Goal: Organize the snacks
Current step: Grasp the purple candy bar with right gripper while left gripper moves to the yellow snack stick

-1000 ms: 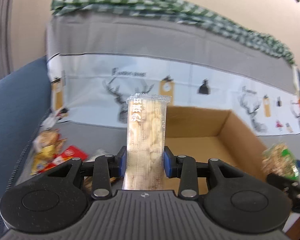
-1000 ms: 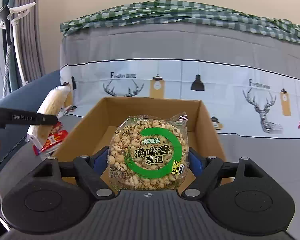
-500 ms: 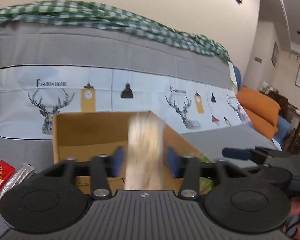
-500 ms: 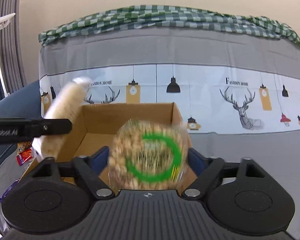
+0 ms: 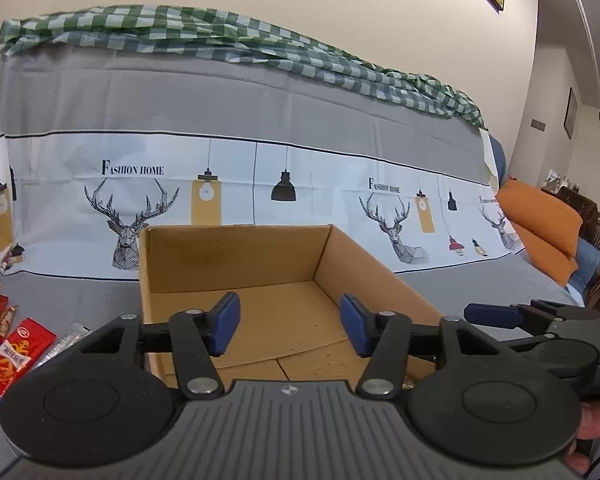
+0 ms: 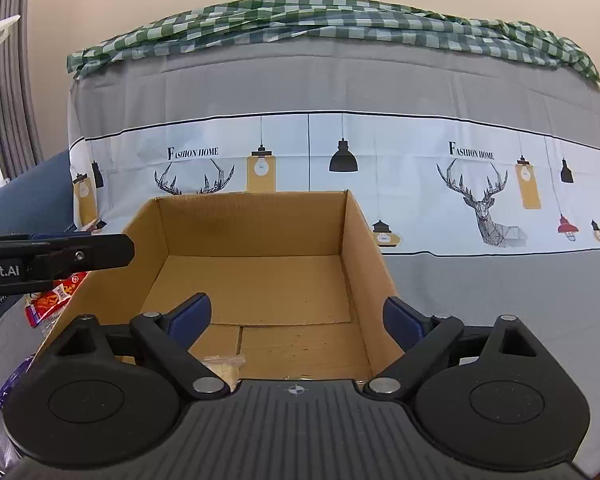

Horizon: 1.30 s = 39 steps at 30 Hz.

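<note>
An open cardboard box [image 5: 236, 256] [image 6: 256, 228] stands on the grey sofa seat. My left gripper [image 5: 290, 328] is open and empty above the box's near part. My right gripper [image 6: 296, 318] is open and empty above the box's near edge; it also shows at the right of the left wrist view [image 5: 496, 314]. A pale snack pack [image 6: 224, 364] lies on the box floor just under my right gripper, mostly hidden. Loose snack packets [image 5: 14, 346] [image 6: 50, 300] lie on the seat left of the box.
The sofa back [image 5: 220, 96] with a deer-print cover rises behind the box, a green checked cloth [image 6: 340, 16] on top. Orange cushions [image 5: 540, 224] lie far right. A blue armrest [image 6: 28, 196] is at the left.
Both grippers have opened and let go of their snacks: the long cracker pack left my left gripper and the round puffed-grain pack left my right gripper. Both grippers have settled over the box.
</note>
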Tool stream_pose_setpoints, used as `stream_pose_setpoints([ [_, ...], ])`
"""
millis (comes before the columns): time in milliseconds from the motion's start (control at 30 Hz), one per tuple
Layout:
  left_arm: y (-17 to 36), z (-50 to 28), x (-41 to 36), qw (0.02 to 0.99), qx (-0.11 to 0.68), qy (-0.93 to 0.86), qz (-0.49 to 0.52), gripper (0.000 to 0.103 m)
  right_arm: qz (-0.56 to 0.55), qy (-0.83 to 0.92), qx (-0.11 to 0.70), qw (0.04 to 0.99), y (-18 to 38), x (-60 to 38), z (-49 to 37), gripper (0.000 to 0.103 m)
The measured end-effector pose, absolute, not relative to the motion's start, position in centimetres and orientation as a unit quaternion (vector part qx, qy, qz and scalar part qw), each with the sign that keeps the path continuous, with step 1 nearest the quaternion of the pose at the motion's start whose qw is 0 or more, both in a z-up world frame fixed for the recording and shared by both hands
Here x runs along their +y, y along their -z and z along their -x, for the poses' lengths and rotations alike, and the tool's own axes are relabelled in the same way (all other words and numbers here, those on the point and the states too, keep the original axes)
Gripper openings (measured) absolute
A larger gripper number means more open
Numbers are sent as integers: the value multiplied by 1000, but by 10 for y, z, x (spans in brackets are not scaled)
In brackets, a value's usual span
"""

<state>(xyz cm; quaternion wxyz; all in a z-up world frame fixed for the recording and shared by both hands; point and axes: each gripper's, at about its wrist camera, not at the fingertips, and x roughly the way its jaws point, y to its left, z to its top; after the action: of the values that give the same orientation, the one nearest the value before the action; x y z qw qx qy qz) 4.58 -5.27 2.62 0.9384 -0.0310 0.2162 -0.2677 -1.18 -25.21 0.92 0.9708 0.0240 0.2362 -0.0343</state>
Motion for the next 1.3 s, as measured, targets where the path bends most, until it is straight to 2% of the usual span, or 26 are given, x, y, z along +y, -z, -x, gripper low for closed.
stream_pose_setpoints([
  [100,-26,-46,-47,938,219,266,29,53,-22,30,235,971,-9,-246,10,86],
  [167,-25,-48,-41,936,230,266,33,45,-24,24,237,971,-9,-240,8,77],
  [200,-25,-49,-37,935,236,263,36,42,-27,20,236,971,-9,-236,8,70],
  [233,-24,-51,-33,934,243,260,40,31,-30,15,235,971,-9,-233,8,59],
  [267,-24,-52,-28,932,251,258,44,23,-34,8,235,971,-10,-229,7,54],
  [367,-25,-56,-12,930,264,254,34,18,-47,-5,234,971,-12,-215,5,46],
  [500,-34,-69,10,935,268,234,3,17,-71,-25,232,970,-14,-191,2,44],
  [633,-30,-72,53,950,233,207,-7,18,-92,-56,231,967,-16,-160,-1,45],
  [800,-3,-88,113,946,307,106,8,17,-79,-113,224,965,-14,-112,0,45],
  [867,1,-91,136,943,317,95,44,17,-72,-139,221,963,-12,-93,0,45],
  [1300,17,-106,171,934,352,43,33,17,-45,-230,293,927,43,-4,-13,45],
])
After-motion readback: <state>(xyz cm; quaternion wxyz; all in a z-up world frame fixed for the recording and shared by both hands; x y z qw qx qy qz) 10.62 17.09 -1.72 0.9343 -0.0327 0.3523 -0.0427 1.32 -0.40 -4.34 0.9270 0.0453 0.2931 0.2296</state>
